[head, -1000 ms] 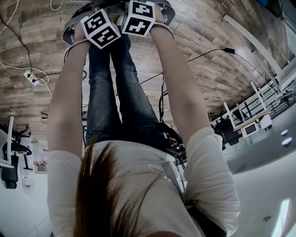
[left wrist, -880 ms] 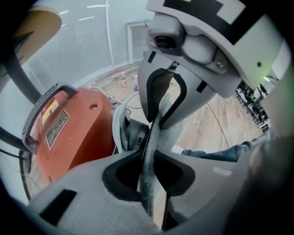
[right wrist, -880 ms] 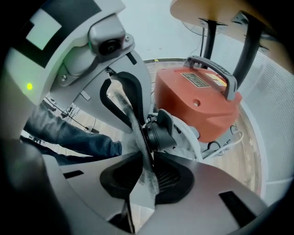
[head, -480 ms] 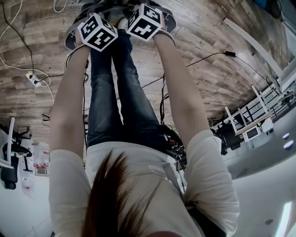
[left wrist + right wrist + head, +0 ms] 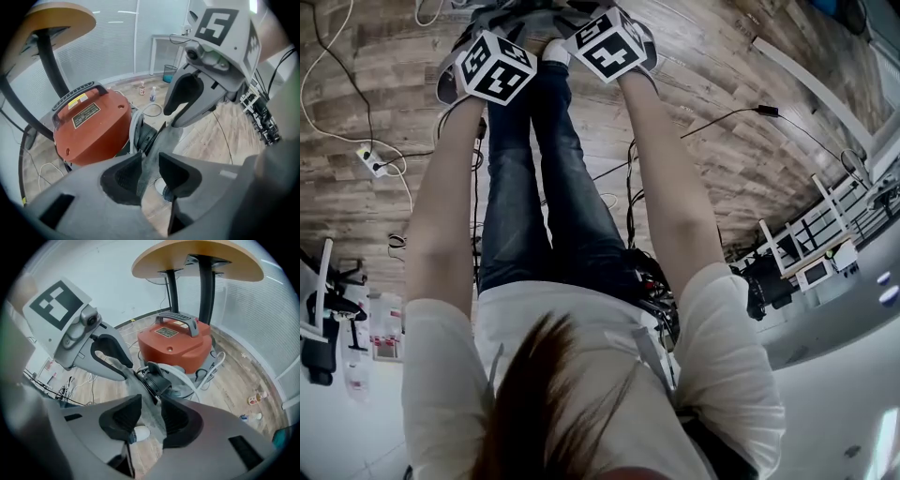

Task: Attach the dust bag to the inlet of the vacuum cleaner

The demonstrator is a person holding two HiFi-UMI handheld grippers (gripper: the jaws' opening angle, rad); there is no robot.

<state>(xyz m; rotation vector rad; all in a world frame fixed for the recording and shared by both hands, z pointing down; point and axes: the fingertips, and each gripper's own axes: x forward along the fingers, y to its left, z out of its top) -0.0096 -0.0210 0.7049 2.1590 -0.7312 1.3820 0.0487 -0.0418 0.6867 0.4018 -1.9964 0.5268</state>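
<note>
Dust bag [image 5: 160,140], grey cloth, reaching to the black inlet [image 5: 147,136] of the red vacuum cleaner [image 5: 89,126]. Lying between just-opened jaws of left gripper [image 5: 149,161] and right gripper [image 5: 151,404], pinched by neither.

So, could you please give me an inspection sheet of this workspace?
Surface: wooden floor, planks.
Job's things: red vacuum cleaner on the floor; grey dust bag stretches from the black inlet toward both grippers.
Clutter: small bottles on the floor.
Grippers: left gripper and right gripper open, jaws have just been opening, bag between them, not pinched.
Cables: power strip and loose cables on the floor.
Surroundings: round table close to the vacuum cleaner.
</note>
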